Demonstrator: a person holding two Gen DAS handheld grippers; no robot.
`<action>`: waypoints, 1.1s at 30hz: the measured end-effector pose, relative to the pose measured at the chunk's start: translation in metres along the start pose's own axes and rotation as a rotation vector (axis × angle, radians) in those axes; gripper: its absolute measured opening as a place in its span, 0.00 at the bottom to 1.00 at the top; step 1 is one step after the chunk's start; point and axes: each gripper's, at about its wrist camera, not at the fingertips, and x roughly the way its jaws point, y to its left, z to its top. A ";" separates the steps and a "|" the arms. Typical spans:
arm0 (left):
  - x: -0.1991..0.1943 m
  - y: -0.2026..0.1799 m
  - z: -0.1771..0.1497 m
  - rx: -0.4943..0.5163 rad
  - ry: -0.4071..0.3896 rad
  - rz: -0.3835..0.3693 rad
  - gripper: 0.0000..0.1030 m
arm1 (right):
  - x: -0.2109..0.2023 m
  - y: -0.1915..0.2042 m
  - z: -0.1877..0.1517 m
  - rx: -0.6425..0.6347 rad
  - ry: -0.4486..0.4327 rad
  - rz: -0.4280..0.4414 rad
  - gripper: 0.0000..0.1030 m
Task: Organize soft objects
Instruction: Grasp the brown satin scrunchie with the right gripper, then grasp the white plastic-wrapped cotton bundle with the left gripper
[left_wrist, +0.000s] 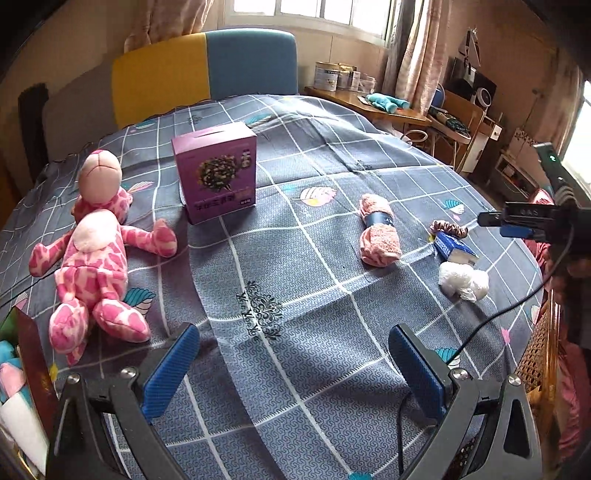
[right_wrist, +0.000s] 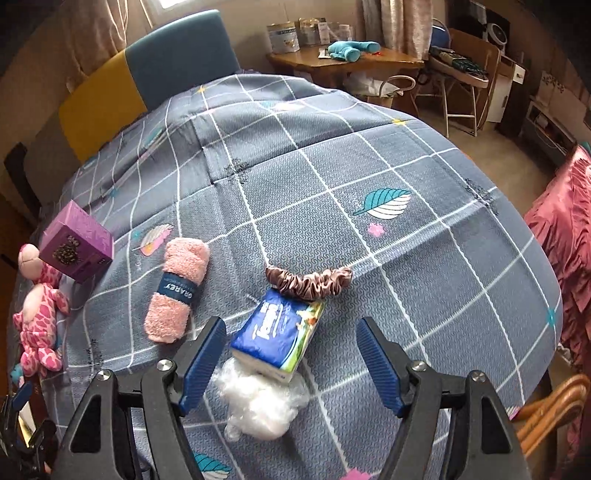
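On the grey checked bedspread (left_wrist: 295, 258) lie a pink spotted plush toy (left_wrist: 96, 266), a rolled pink towel with a dark band (left_wrist: 379, 230), a brown satin scrunchie (right_wrist: 308, 282), a blue tissue pack (right_wrist: 280, 332) and a white bag of stuffing (right_wrist: 262, 400). My left gripper (left_wrist: 291, 365) hovers open above bare bedspread, the plush toy to its left. My right gripper (right_wrist: 291, 354) hangs open above the tissue pack and the stuffing, which show between its blue fingers (right_wrist: 201, 363) without touching them. The right gripper (left_wrist: 517, 221) also shows at the right edge of the left wrist view.
A purple box (left_wrist: 218, 171) stands upright on the bed behind the plush toy. A brown box with soft items (left_wrist: 22, 373) sits at the near left. Beyond the bed are a yellow and blue headboard (left_wrist: 203, 70), a wooden desk (right_wrist: 343, 61) and a pink quilt (right_wrist: 557, 236).
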 end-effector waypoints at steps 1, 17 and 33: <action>0.003 -0.002 0.000 0.002 0.007 0.000 1.00 | 0.011 0.003 0.007 -0.022 0.027 -0.015 0.72; 0.036 0.004 0.023 -0.074 0.063 -0.059 0.98 | 0.087 0.006 0.028 -0.040 0.151 -0.013 0.18; 0.086 -0.053 0.063 0.087 0.087 -0.115 0.86 | 0.043 0.020 0.031 -0.054 -0.060 0.244 0.18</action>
